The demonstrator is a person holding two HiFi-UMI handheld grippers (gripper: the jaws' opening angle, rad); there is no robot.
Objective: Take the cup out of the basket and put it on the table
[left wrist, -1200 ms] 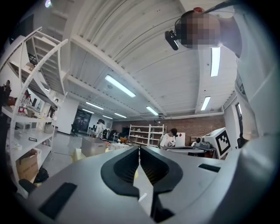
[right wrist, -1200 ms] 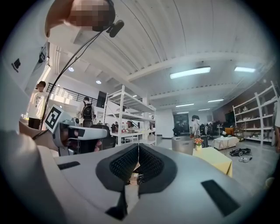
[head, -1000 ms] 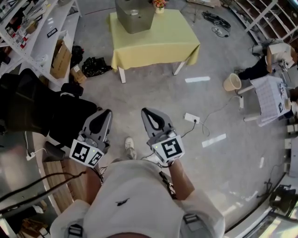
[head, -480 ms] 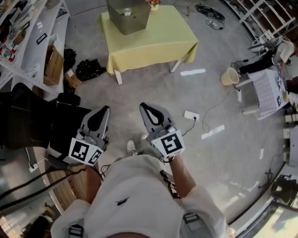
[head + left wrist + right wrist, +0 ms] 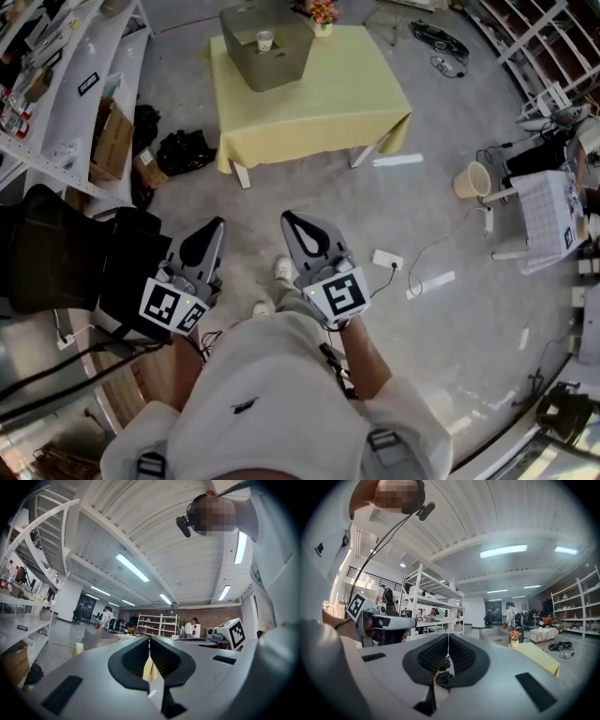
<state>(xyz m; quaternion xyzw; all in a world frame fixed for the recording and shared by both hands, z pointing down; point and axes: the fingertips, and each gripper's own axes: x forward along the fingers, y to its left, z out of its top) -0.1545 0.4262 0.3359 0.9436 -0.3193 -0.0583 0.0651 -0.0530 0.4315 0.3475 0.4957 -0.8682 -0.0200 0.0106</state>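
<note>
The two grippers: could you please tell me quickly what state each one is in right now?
Left gripper: closed, jaws together, nothing held.
Right gripper: closed, jaws together, nothing held.

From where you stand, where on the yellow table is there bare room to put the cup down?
The yellow table is bare across its near half and right side, between the basket and the front edge. The far left corner is crowded: the basket holds the cup, with a flower pot beside it.
</note>
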